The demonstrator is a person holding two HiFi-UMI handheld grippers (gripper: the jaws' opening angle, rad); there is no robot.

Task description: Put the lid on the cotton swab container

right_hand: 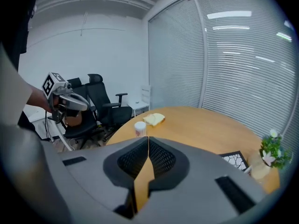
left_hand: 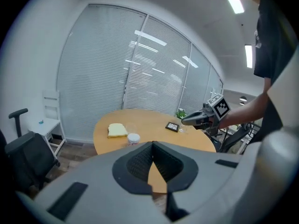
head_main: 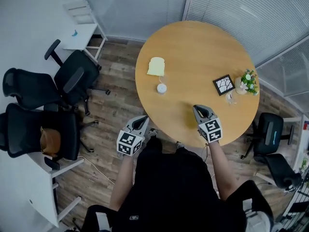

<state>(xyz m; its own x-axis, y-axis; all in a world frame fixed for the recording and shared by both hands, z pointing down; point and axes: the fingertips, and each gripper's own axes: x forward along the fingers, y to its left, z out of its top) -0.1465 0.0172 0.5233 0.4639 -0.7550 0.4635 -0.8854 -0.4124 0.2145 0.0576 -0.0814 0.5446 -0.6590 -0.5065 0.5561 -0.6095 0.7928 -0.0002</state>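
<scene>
The cotton swab container (head_main: pixel 161 88) is a small round white tub near the left edge of the round wooden table (head_main: pixel 198 47); it also shows in the left gripper view (left_hand: pixel 133 138) and the right gripper view (right_hand: pixel 140 128). A small clear piece (head_main: pixel 231 98) lies by the black frame; I cannot tell what it is. My left gripper (head_main: pixel 141 122) hangs off the table's near-left edge, shut and empty (left_hand: pixel 152 143). My right gripper (head_main: pixel 198 111) is over the near edge, shut and empty (right_hand: pixel 148 138). Both are well short of the container.
A pale yellow pad (head_main: pixel 156 66) lies just beyond the container. A black framed tile (head_main: pixel 224 84) and a small potted plant (head_main: pixel 248 81) stand at the table's right. Black office chairs (head_main: pixel 72 79) and a white desk (head_main: pixel 79 35) crowd the left; another chair (head_main: pixel 270 132) is right.
</scene>
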